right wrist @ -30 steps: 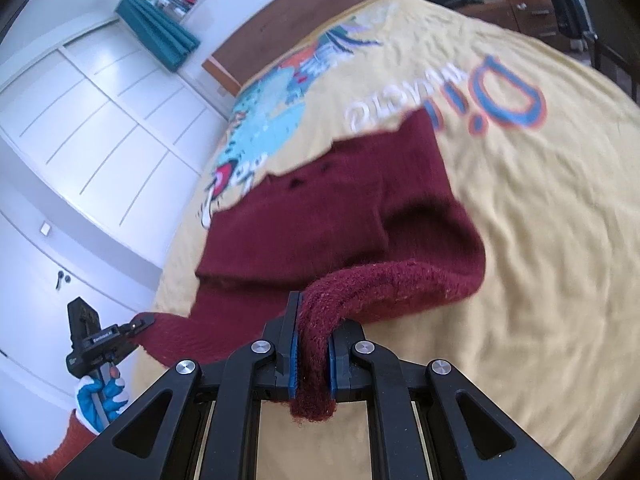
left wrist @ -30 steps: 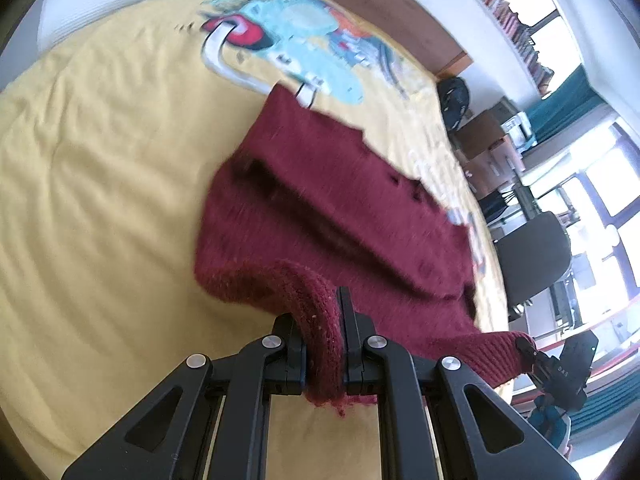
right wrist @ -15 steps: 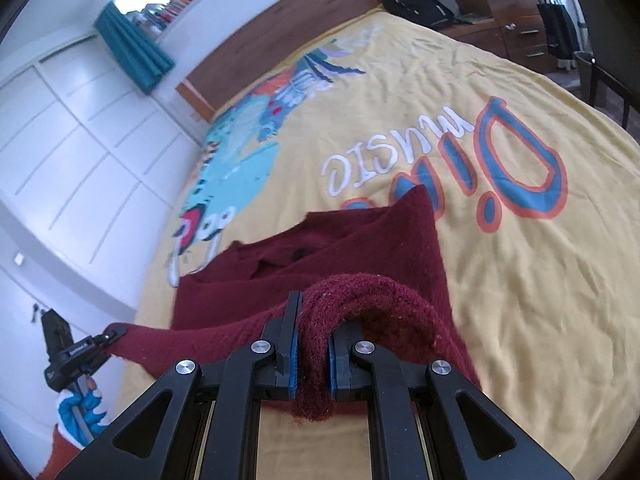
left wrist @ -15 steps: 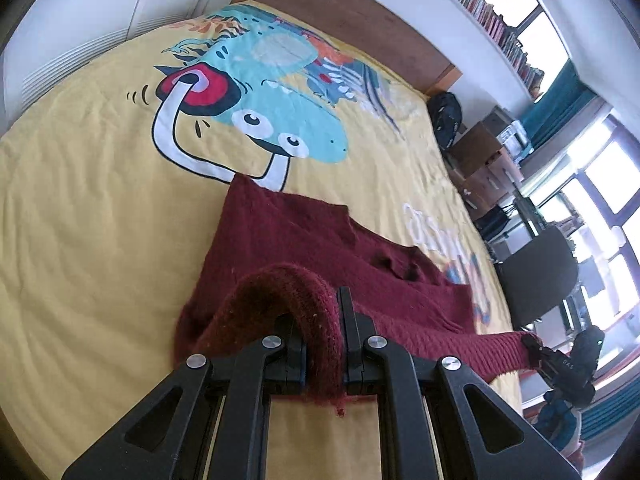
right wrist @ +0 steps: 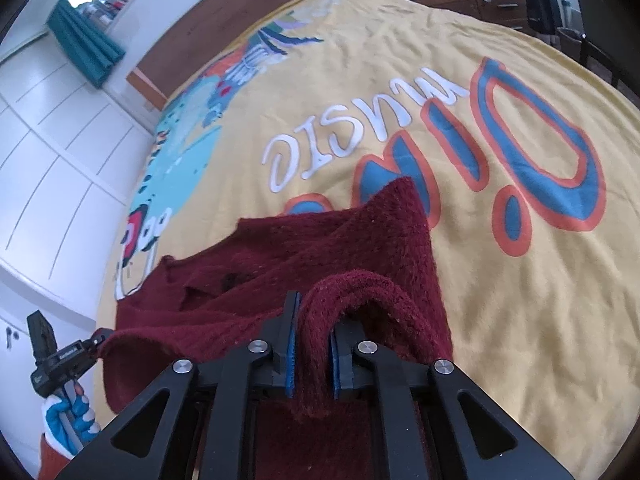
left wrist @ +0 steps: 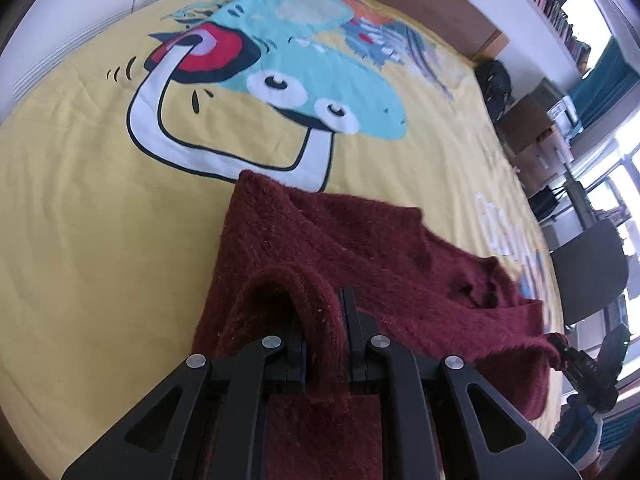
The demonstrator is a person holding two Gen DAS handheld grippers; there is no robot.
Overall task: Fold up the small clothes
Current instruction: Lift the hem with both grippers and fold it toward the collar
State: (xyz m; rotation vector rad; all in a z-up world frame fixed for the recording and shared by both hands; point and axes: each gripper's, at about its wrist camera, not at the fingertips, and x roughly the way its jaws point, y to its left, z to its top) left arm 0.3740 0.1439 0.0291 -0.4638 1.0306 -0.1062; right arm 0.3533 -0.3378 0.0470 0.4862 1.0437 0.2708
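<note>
Left wrist view puts us low over a bed (left wrist: 80, 220) with a yellow cover printed with a turquoise cartoon creature. A maroon knitted sweater (left wrist: 360, 248) lies spread across the cover, its far corner just reaching the white printed band. Our left hand-held gripper (left wrist: 325, 320) is pinching a ribbed edge of the sweater, the cloth arching up out of the jaws and hanging down behind them. At the right edge of that view the same edge runs taut to our right hand-held gripper (left wrist: 560, 344), which seems to be clamped on it there, though that corner is small and distorted.

From the right wrist view, our right hand-held gripper (right wrist: 314, 332) has its blue-padded jaws pressed on a thick fold of the sweater (right wrist: 320, 240), which loops up and over to the right. The garment's far corner lies on the orange and blue lettering of the cover. Our left hand-held gripper (right wrist: 96, 340) shows at the left, gripping the sweater's stretched edge, with a gloved hand (right wrist: 68, 416) below it.
</note>
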